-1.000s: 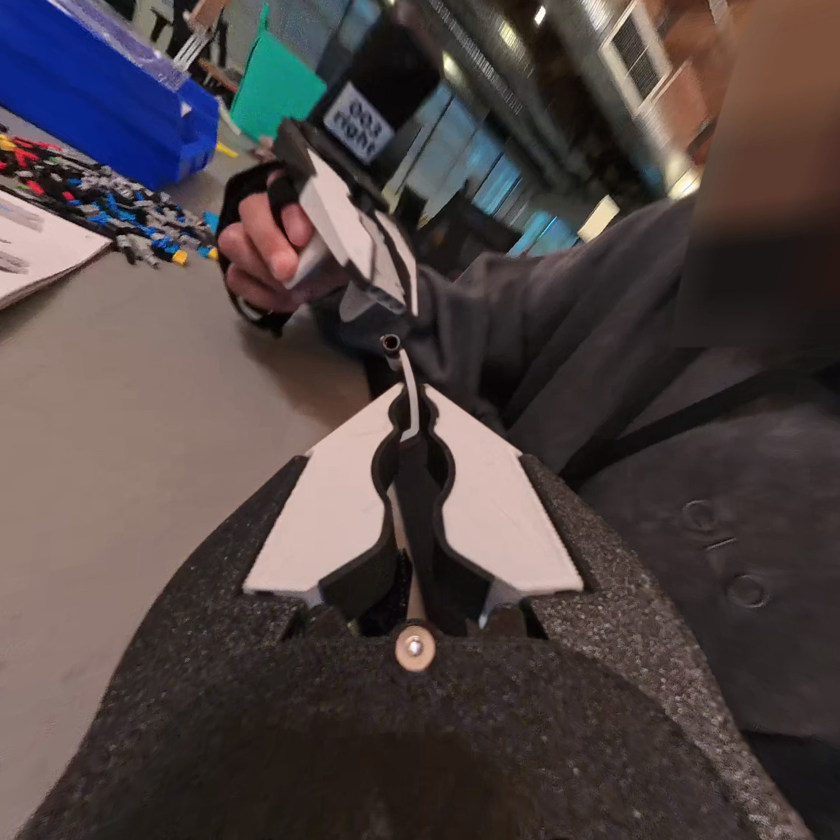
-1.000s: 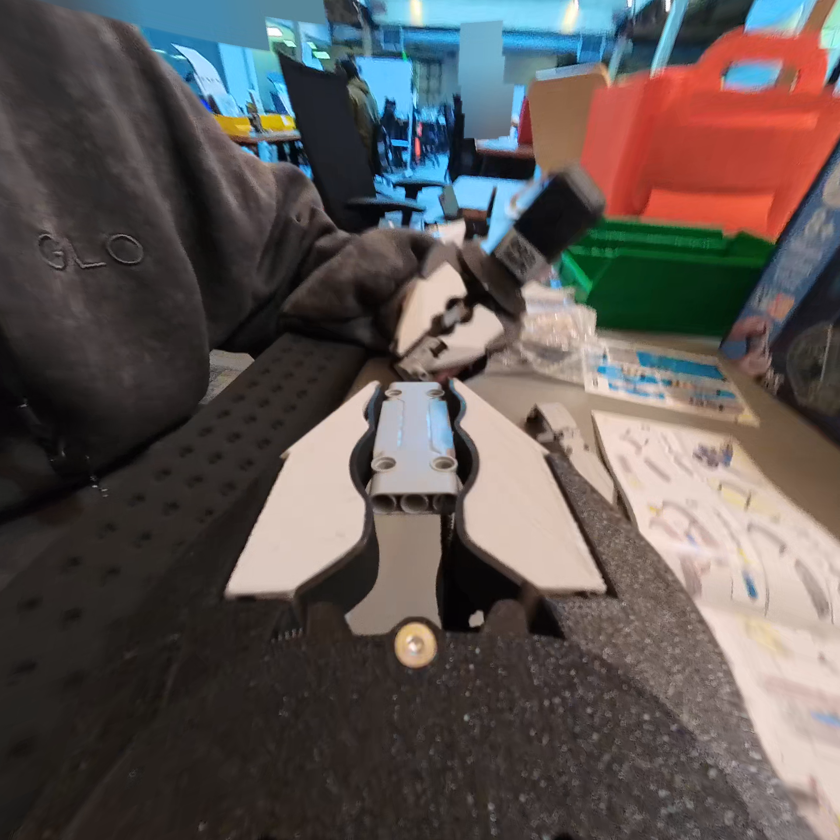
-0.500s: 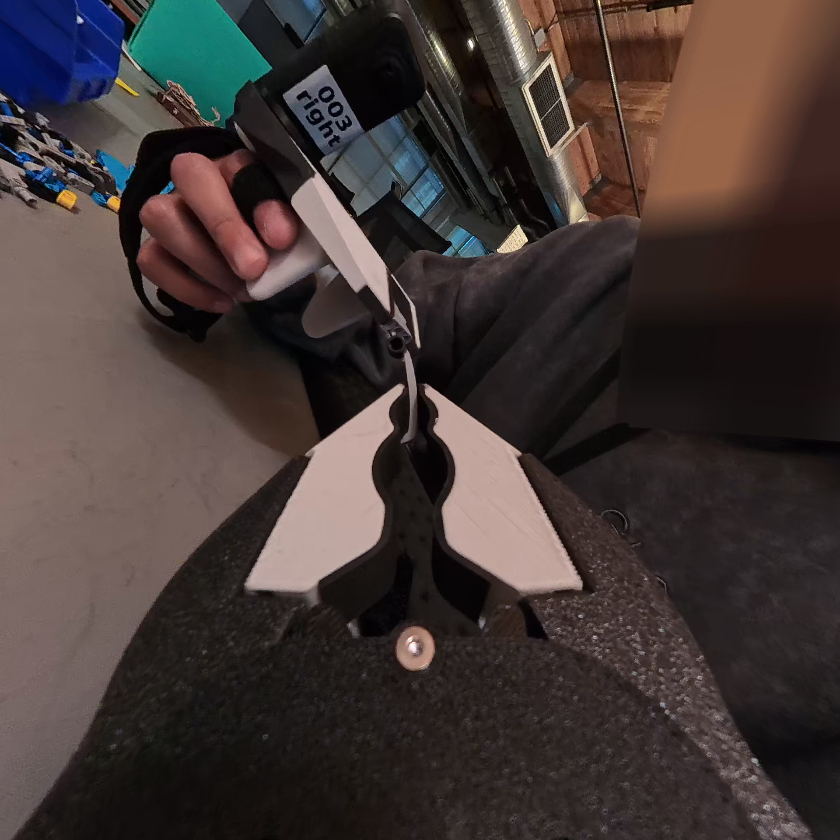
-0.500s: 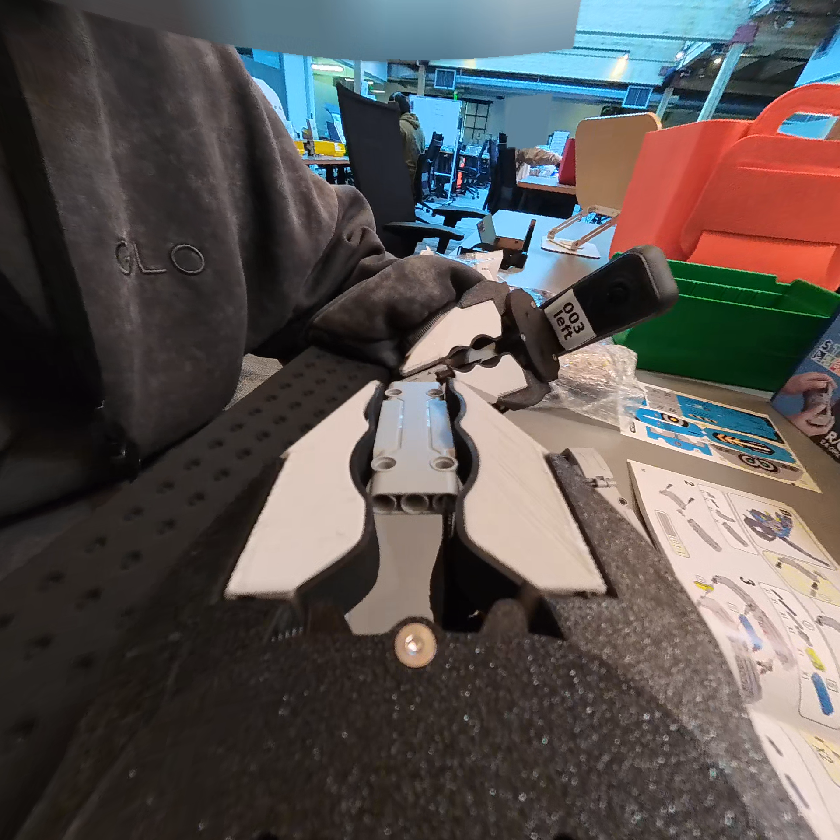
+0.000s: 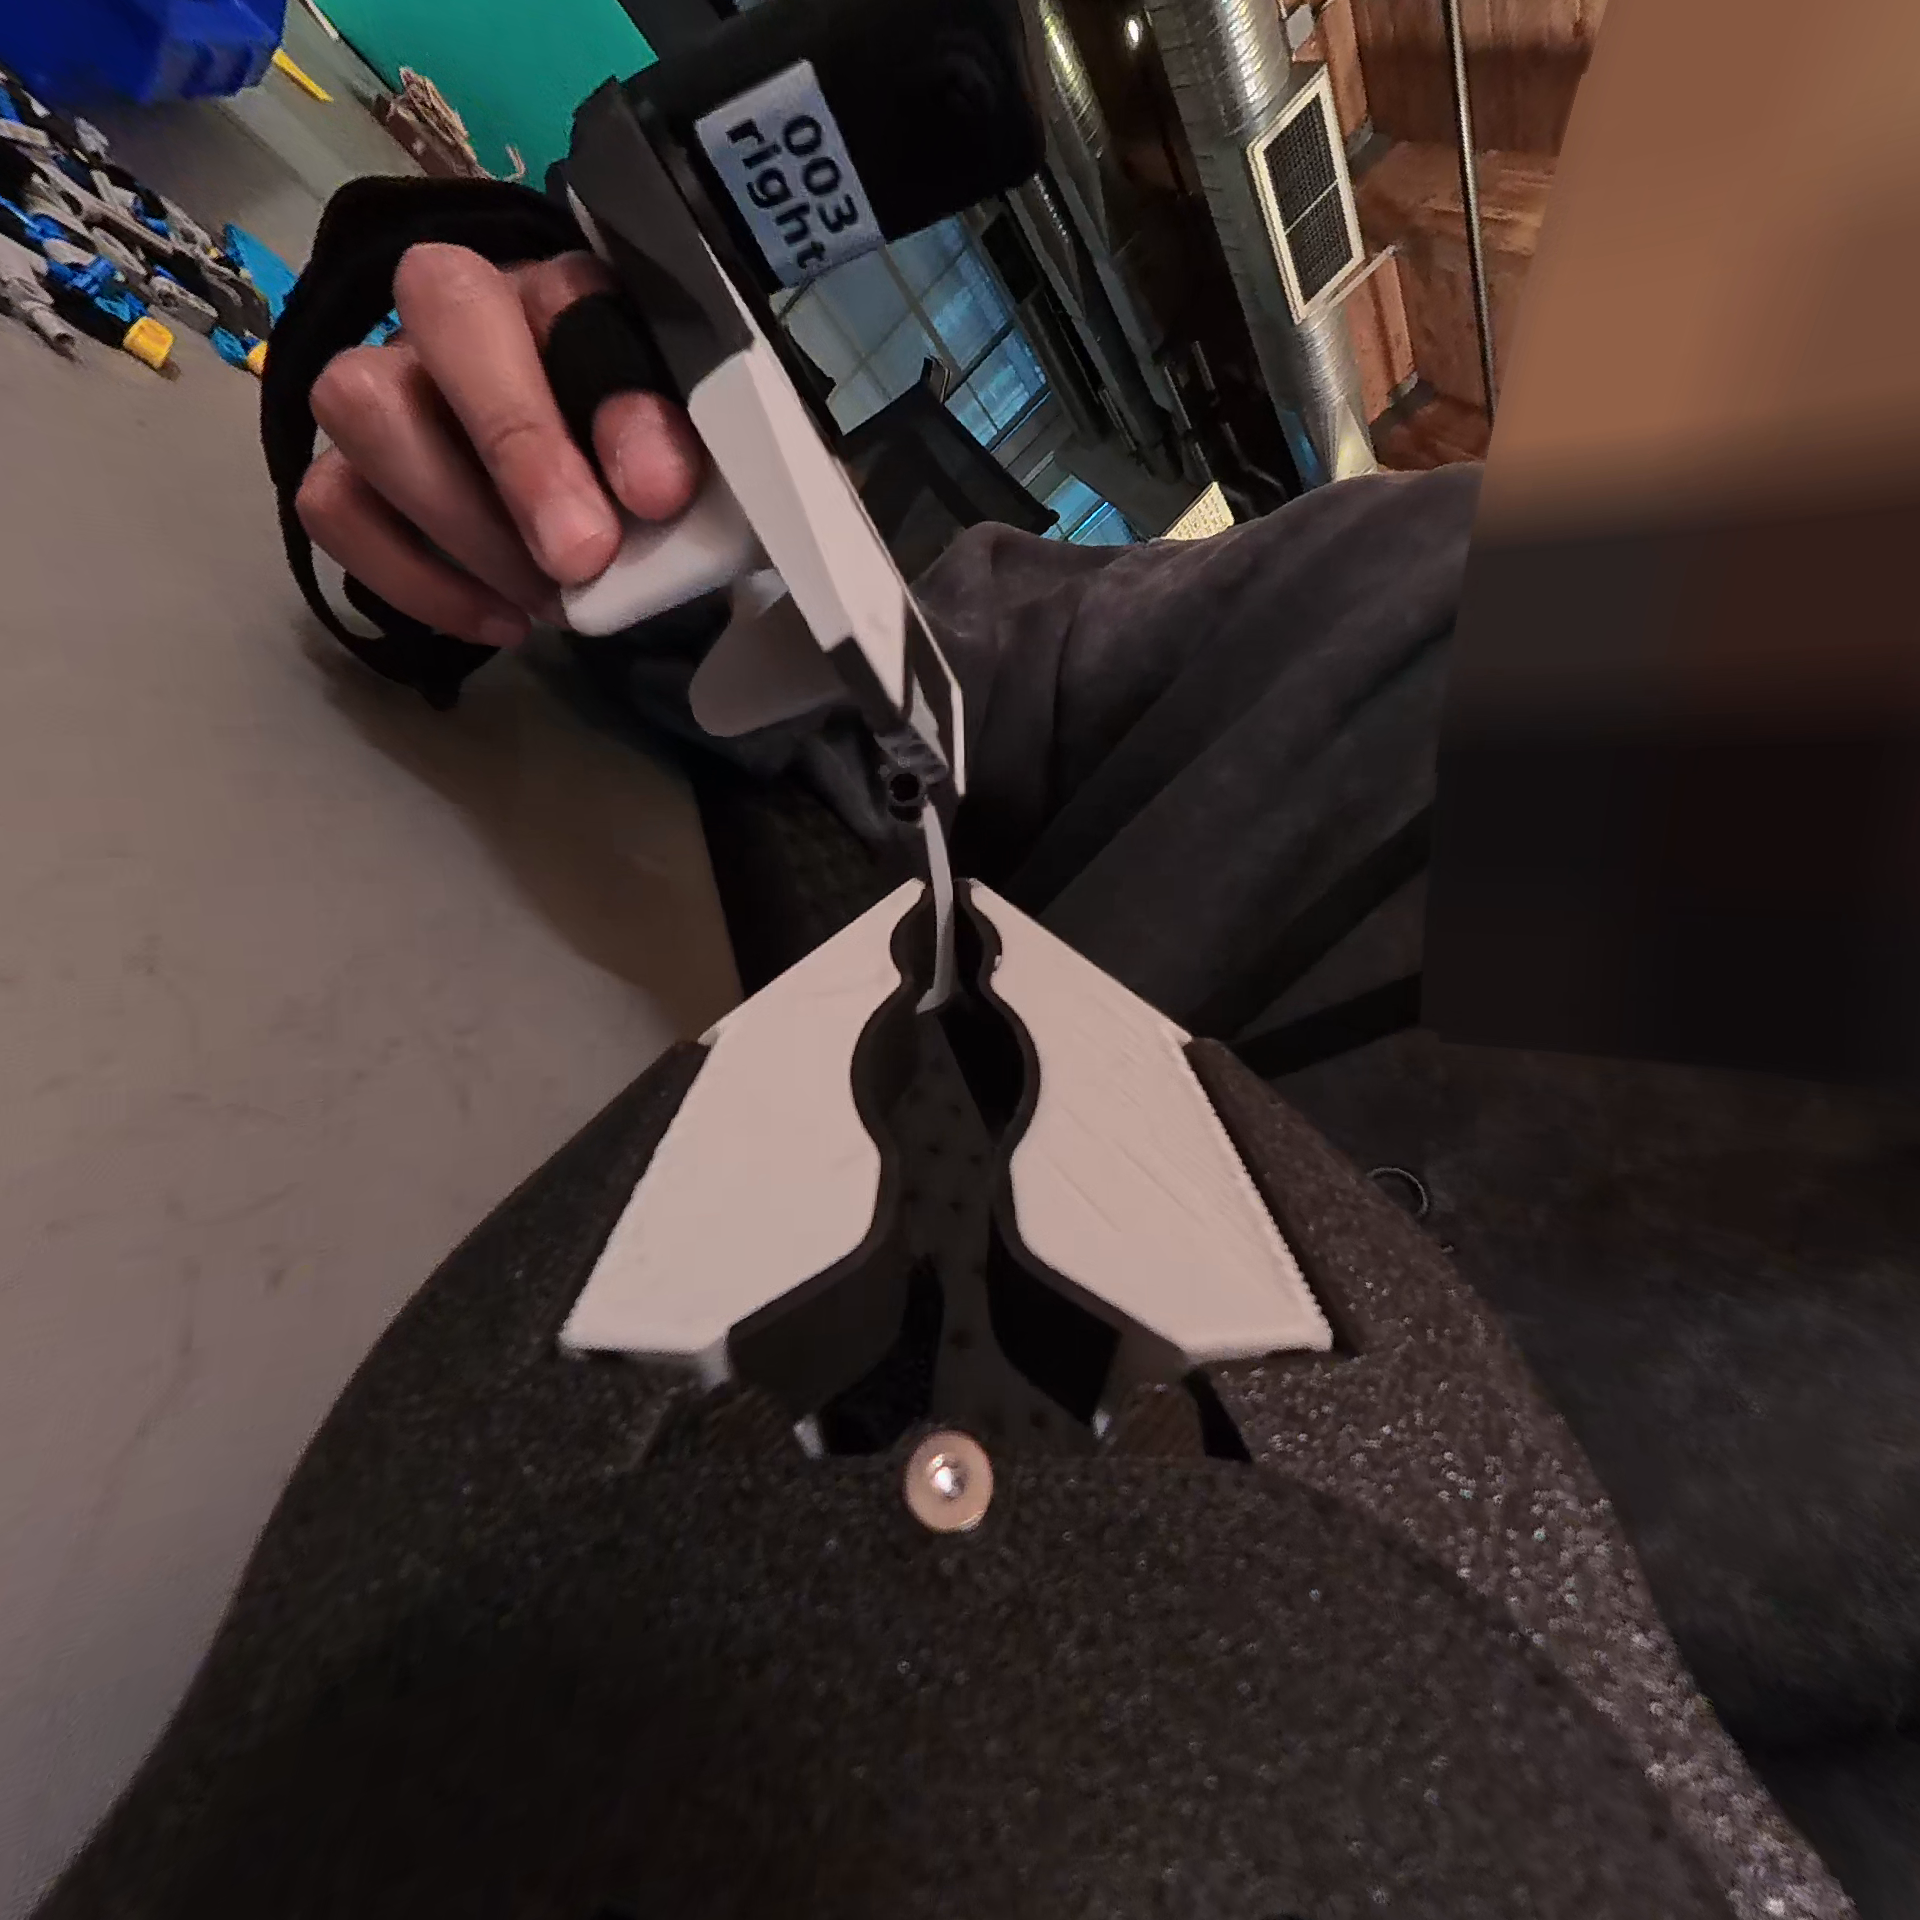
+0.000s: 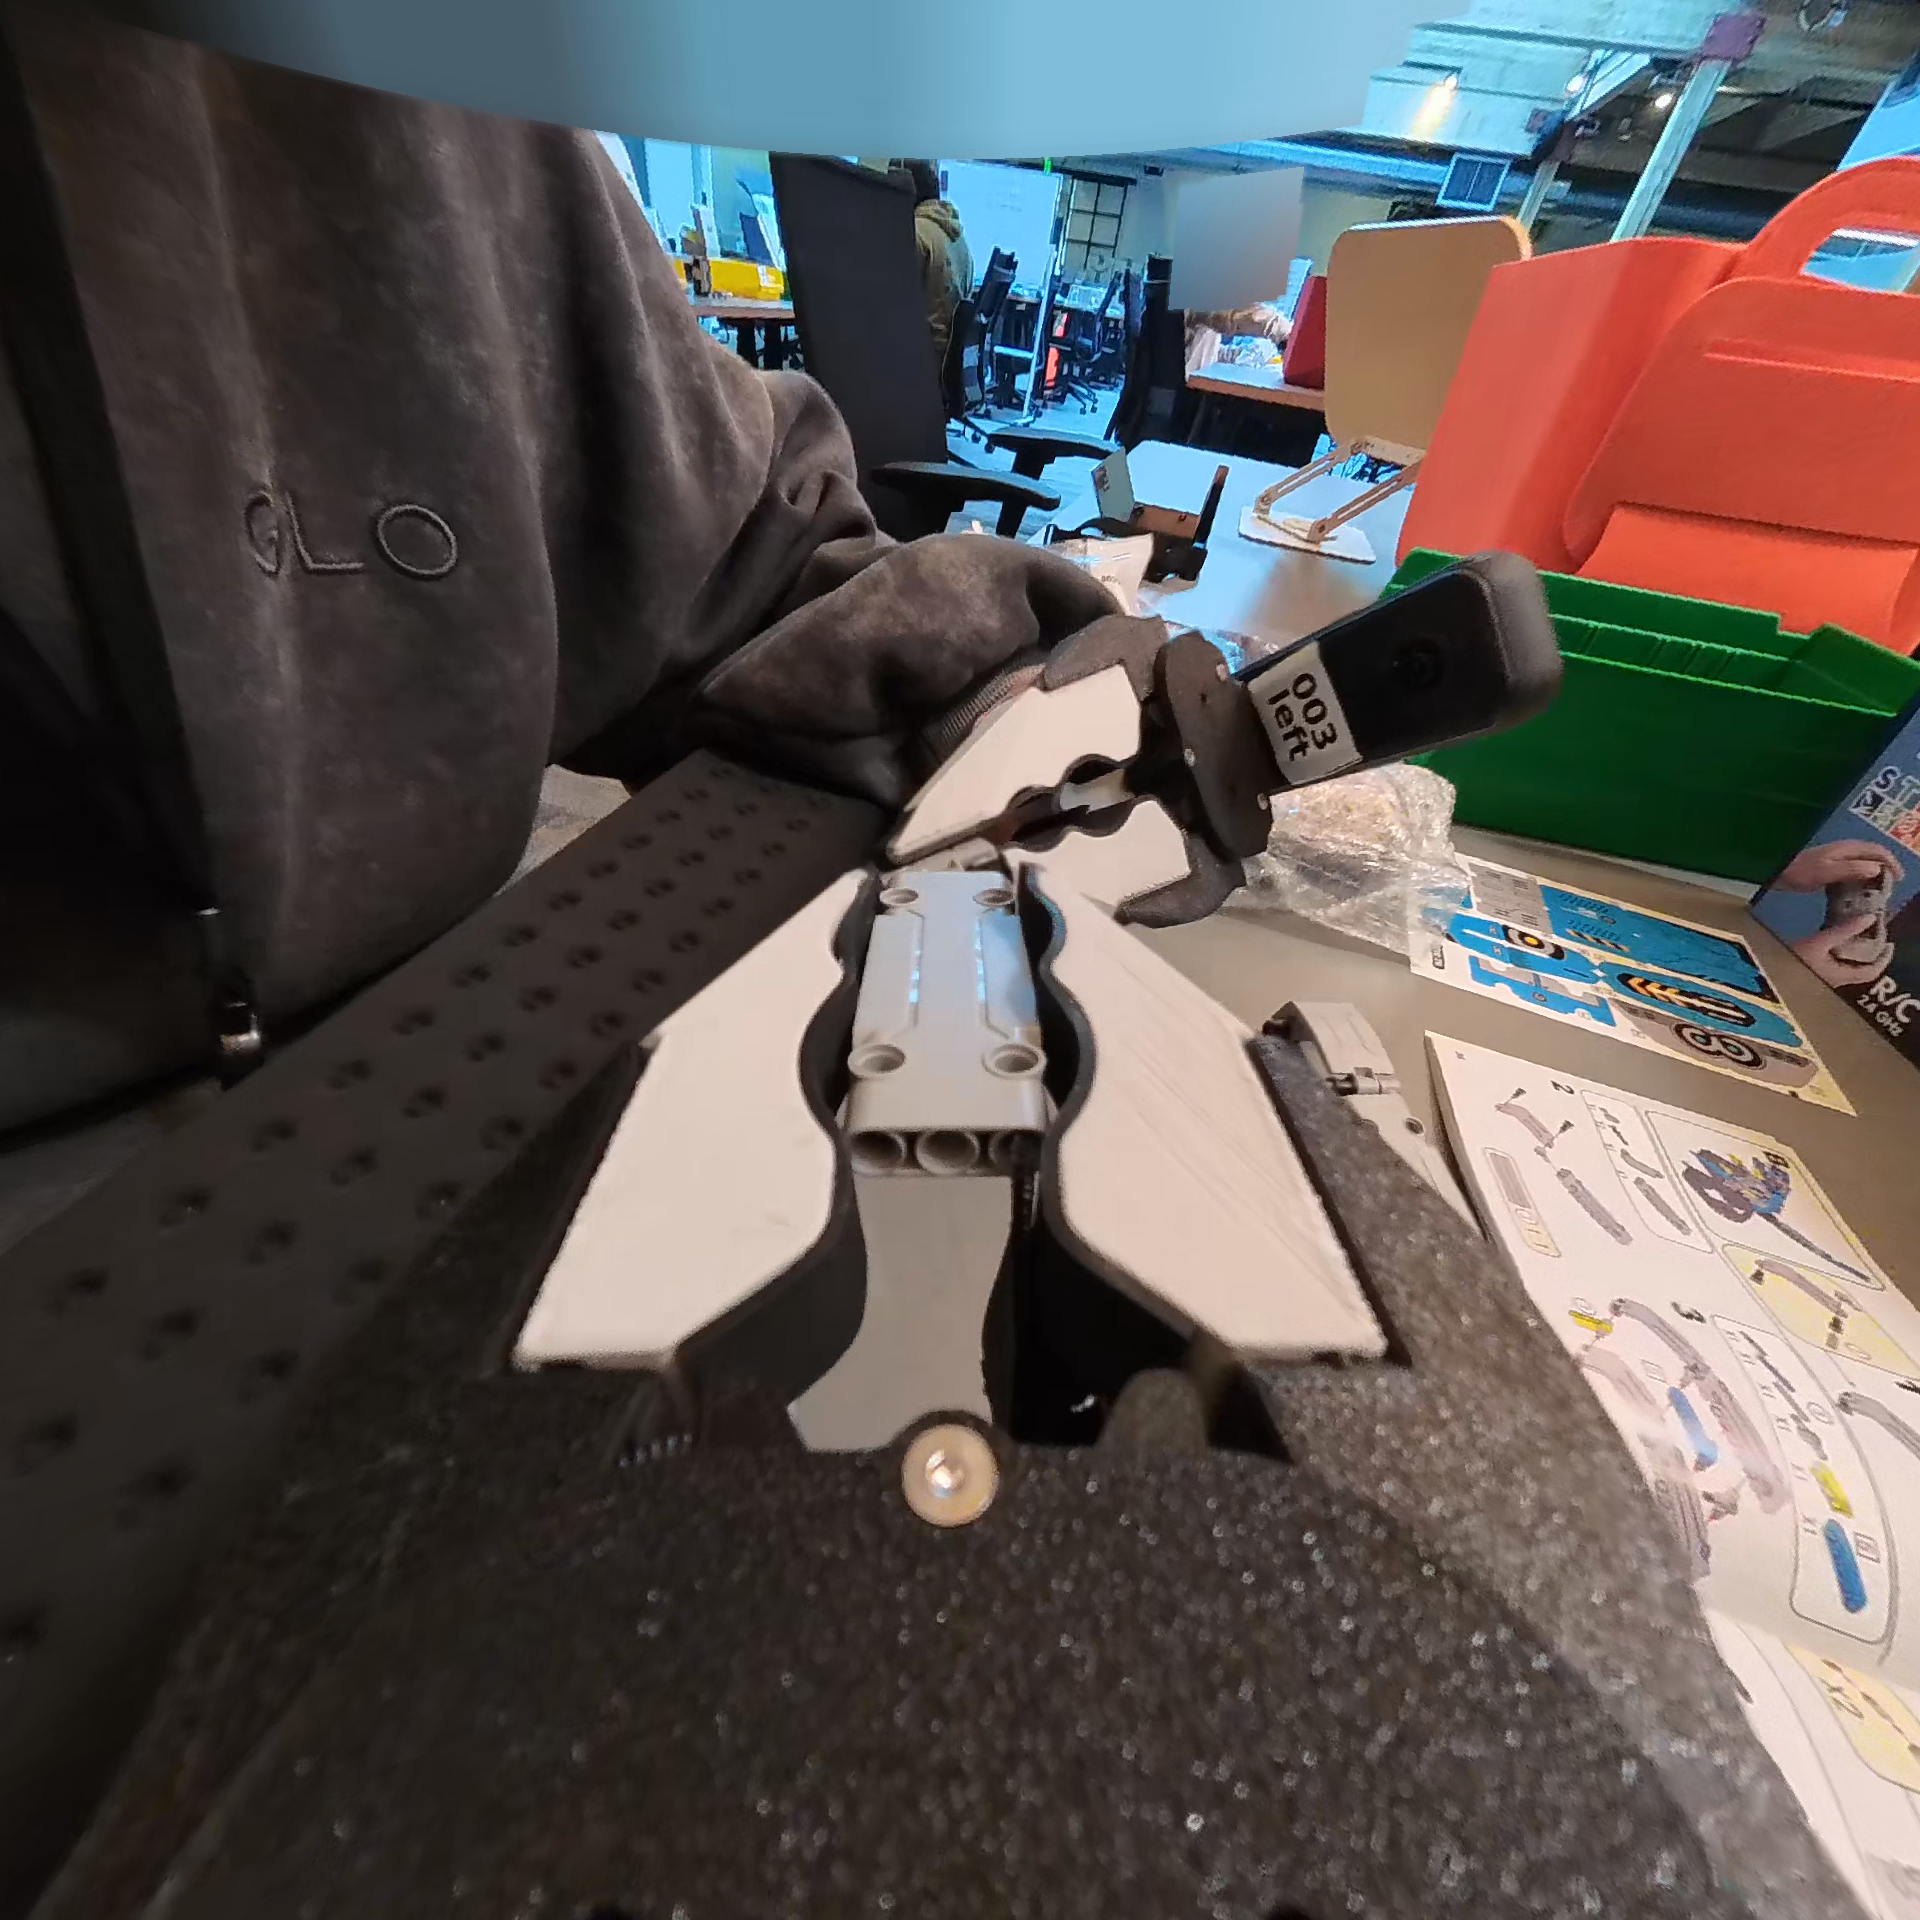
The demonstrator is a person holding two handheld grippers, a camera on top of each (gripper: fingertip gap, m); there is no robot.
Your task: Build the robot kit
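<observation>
My left gripper (image 5: 940,888) is shut on a thin white strip-like piece (image 5: 940,940) seen edge-on. The piece's far end touches the black-holed tip (image 5: 907,787) of the part held by my right gripper (image 5: 935,764), which a hand holds just above. In the right wrist view my right gripper (image 6: 945,878) is shut on a light grey building-block panel (image 6: 945,1018) with round holes. My left gripper (image 6: 909,847) meets the panel's far end there. The contact point itself is hidden in that view.
A person's dark grey sweatshirt (image 6: 364,468) fills the space behind both grippers. On the grey table (image 5: 208,935) lie instruction sheets (image 6: 1662,1299), a loose grey piece (image 6: 1340,1049), a plastic bag (image 6: 1361,842), a green bin (image 6: 1662,727) and a pile of small pieces (image 5: 104,281). The tips of both grippers are at nearly the same place.
The two grippers have drawn closer together and tilted. The white piece's tip has come up against the end of the grey panel. Both stay shut on their pieces.
</observation>
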